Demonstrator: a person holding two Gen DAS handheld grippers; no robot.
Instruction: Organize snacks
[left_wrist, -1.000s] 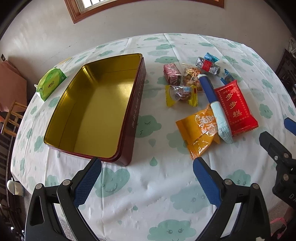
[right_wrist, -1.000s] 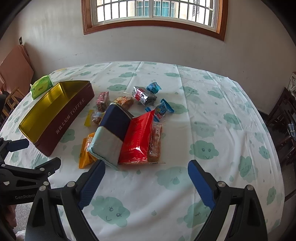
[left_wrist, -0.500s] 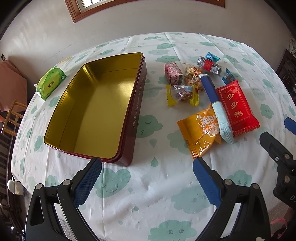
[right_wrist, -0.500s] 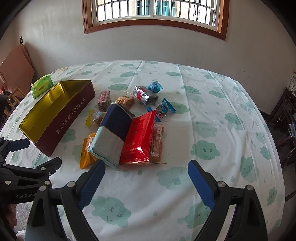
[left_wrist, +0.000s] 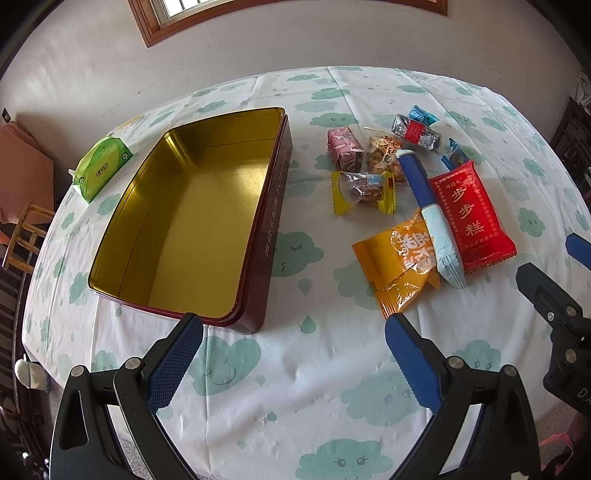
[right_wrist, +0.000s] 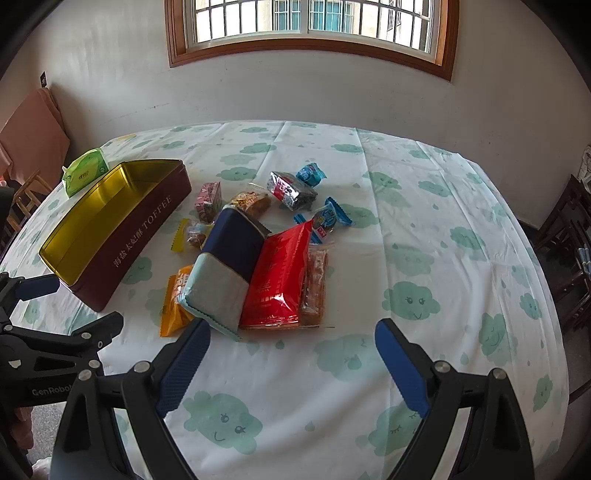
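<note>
An open maroon toffee tin (left_wrist: 207, 221) (right_wrist: 110, 225) with a gold inside sits empty at the table's left. To its right lies a pile of snacks: a red packet (left_wrist: 469, 218) (right_wrist: 280, 280), a navy and pale blue packet (left_wrist: 428, 210) (right_wrist: 225, 266), an orange packet (left_wrist: 399, 266) (right_wrist: 173, 306), a yellow-ended candy (left_wrist: 364, 188), a pink packet (left_wrist: 343, 147) and small blue and silver ones (right_wrist: 291, 190). My left gripper (left_wrist: 293, 356) hangs open over the near table edge between tin and pile. My right gripper (right_wrist: 291, 365) is open just short of the red packet.
A green tissue pack (left_wrist: 101, 168) (right_wrist: 85, 175) lies beyond the tin near the far left edge. The cloud-print tablecloth (right_wrist: 424, 258) is bare on the right half. Wooden chairs (right_wrist: 569, 236) stand at the right and left sides. A wall with a window (right_wrist: 310, 22) backs the table.
Both views have crept slightly forward toward the table. Nothing on the table has moved and both grippers stay open.
</note>
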